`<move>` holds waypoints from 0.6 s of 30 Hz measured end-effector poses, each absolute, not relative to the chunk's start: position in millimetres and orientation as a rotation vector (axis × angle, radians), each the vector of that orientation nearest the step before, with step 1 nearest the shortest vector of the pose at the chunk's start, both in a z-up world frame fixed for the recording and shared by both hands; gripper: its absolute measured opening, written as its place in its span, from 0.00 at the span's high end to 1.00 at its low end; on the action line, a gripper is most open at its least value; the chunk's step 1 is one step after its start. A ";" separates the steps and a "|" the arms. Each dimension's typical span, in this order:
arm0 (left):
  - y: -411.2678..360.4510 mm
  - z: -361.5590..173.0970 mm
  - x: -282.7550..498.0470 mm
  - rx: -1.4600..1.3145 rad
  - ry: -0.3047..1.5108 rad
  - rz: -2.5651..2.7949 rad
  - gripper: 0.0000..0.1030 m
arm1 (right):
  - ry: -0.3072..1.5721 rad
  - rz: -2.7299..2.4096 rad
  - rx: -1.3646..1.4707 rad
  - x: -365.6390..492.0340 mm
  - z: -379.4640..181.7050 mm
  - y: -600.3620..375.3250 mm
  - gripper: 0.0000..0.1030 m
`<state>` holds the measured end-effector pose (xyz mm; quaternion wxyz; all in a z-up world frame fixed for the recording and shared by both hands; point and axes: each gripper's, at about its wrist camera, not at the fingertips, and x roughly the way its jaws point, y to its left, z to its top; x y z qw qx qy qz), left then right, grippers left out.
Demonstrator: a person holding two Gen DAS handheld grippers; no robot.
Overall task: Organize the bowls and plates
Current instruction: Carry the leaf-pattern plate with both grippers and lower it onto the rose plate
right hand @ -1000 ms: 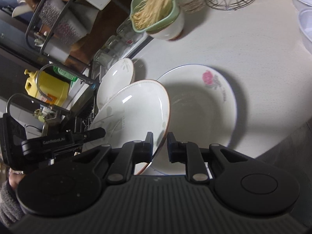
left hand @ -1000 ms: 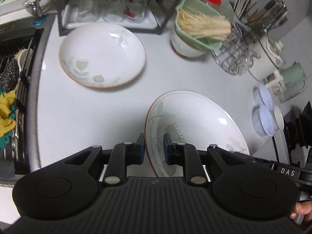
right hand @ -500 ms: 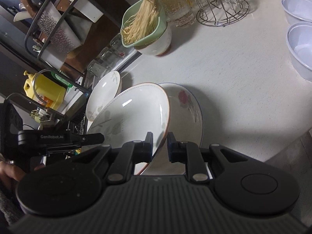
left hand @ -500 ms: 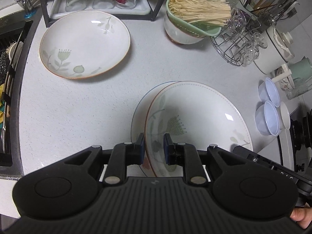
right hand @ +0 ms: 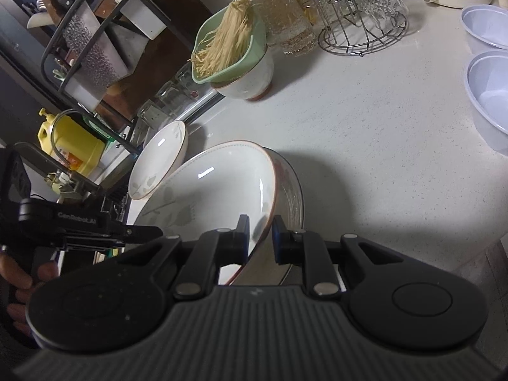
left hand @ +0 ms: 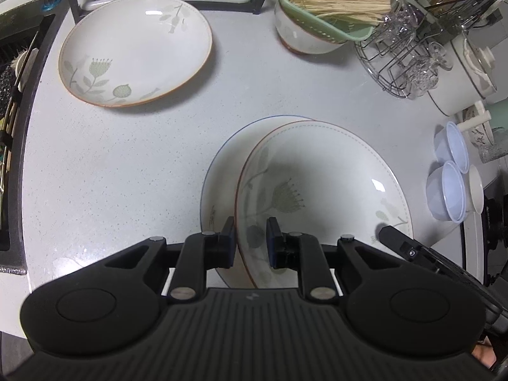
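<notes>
Holding one leaf-patterned plate (left hand: 320,190) between us, both grippers clamped on its rim.

Our left gripper (left hand: 250,238) and right gripper (right hand: 260,233) pinch opposite edges at lower centre, over a blue-rimmed plate (left hand: 219,171) on the counter (left hand: 111,165); another leaf-patterned plate (left hand: 136,47) lies upper left.

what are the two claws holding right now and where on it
Both hold one plate, the brown-rimmed leaf-pattern plate, by its rim: the left claw at the near edge, the right claw on the opposite edge.
</notes>
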<state>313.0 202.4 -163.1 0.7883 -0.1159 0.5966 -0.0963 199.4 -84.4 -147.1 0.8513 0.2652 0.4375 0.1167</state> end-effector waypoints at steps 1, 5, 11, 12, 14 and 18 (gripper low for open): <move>201.7 -163.8 312.8 -0.244 1.287 -0.205 0.80 | 0.917 0.250 0.555 199.8 -148.1 -84.1 0.82; 198.1 -170.2 314.6 -0.221 1.296 -0.198 0.80 | 0.904 0.256 0.538 200.4 -151.2 -83.4 0.82; 194.0 -179.6 317.4 -0.221 1.294 -0.209 0.79 | 0.878 0.244 0.500 202.1 -160.2 -83.7 0.82; 193.5 -180.6 317.8 -0.221 1.295 -0.206 0.79 | 0.874 0.244 0.498 202.1 -161.8 -84.0 0.82; 194.8 -183.5 318.5 -0.224 1.296 -0.204 0.79 | 0.864 0.250 0.495 201.9 -163.2 -83.6 0.82; 196.7 -190.0 320.1 -0.237 1.301 -0.193 0.77 | 0.854 0.244 0.451 204.1 -164.4 -76.3 0.82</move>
